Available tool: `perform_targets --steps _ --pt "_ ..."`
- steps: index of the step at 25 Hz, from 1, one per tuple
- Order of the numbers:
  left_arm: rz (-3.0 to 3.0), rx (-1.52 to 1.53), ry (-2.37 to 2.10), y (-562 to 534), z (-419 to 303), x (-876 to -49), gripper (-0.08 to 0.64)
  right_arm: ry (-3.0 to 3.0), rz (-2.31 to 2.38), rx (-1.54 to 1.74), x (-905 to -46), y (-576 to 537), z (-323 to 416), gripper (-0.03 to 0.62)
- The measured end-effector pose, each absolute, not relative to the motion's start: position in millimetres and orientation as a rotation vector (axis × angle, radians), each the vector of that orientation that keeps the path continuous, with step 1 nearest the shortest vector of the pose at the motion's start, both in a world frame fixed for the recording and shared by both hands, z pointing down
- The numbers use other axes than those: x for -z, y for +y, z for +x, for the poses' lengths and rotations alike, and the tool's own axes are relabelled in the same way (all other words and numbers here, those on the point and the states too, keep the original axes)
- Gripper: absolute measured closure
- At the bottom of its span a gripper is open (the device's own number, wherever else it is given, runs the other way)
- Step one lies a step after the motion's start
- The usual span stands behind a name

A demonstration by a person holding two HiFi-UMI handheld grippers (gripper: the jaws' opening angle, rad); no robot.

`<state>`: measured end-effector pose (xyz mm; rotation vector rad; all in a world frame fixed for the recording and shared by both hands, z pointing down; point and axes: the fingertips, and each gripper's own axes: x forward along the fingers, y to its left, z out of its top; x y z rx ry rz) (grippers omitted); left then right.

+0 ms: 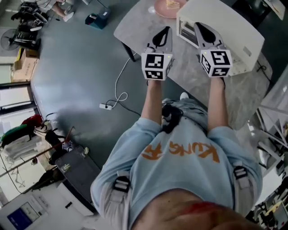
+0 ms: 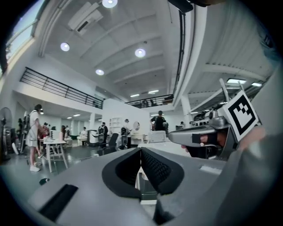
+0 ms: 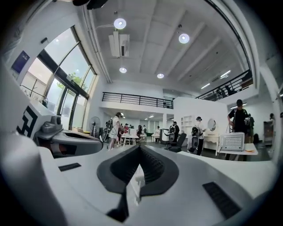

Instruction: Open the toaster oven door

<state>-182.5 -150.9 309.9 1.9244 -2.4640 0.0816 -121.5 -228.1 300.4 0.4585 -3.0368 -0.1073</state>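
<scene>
Head view, looking down on a person with both arms stretched toward 12 o'clock. The left claw (image 1: 164,33) and the right claw (image 1: 203,30) are held level and side by side, each behind its marker cube (image 1: 156,66). In the left gripper view the dark ribbed pads meet along a single seam, so this claw is clenched with nothing between the jaws. The right gripper view shows the same, and that claw is also clenched and empty.

The toaster oven (image 1: 225,33), a white box, stands on the grey tabletop (image 1: 144,22) at 1 o'clock in the head view. Its windowed front faces about 8 o'clock. The tip of the right claw overlaps that front in the picture, but contact cannot be judged. The left claw lies over bare tabletop at 9 o'clock from the oven.

A pink plate (image 1: 161,9) carrying food sits at 11 o'clock from the oven. A white cable (image 1: 119,87) trails across the floor (image 1: 72,67) at 7 o'clock from the tabletop.
</scene>
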Motion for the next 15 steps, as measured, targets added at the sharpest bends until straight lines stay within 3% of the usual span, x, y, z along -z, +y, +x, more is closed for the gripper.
perform_targets --steps 12,15 --pt "2.566 -0.693 -1.854 -228 -110 -351 0.557 -2.875 0.866 0.122 -319 -280 -44 0.591" --pt "2.644 -0.785 -1.729 -232 -107 -365 0.557 -2.808 0.922 0.130 -328 -275 -39 0.564"
